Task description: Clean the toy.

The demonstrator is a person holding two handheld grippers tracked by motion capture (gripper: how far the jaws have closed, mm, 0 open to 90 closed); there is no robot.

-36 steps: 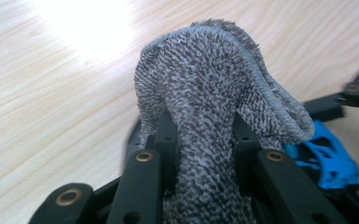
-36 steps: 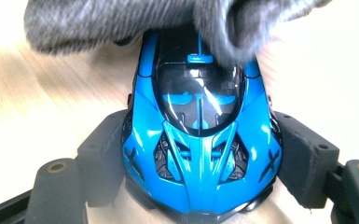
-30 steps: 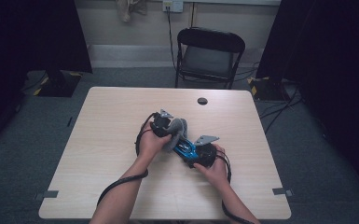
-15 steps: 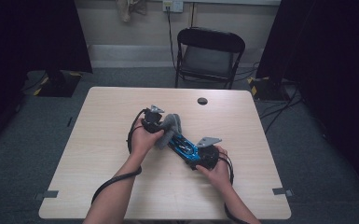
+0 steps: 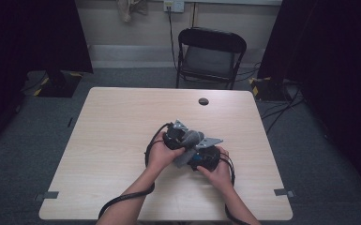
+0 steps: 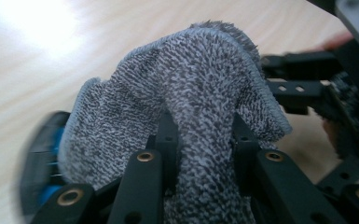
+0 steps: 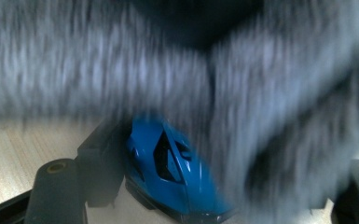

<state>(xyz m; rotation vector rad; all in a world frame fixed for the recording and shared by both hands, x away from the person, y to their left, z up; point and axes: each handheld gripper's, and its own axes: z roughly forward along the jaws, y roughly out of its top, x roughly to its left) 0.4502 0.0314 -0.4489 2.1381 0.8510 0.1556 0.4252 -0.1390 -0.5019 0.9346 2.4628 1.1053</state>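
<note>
I'm pinching the grey cloth [image 6: 200, 107] tight in the left gripper [image 6: 205, 154], draping it over the blue object [image 7: 172, 172]; the right gripper [image 7: 205, 196] is clamping that blue object between its jaws, low over the middle of the table [image 5: 103, 136].

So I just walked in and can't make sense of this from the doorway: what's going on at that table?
A person at the wooden table works with a hand-held gripper in each hand. The left hand-held gripper is shut on a fold of grey cloth and holds it over a small blue object. That object sits between the jaws of the right hand-held gripper, which seem to clamp it, with the cloth draped across it. It looks like wiping or wrapping, though which is hard to tell.
</note>
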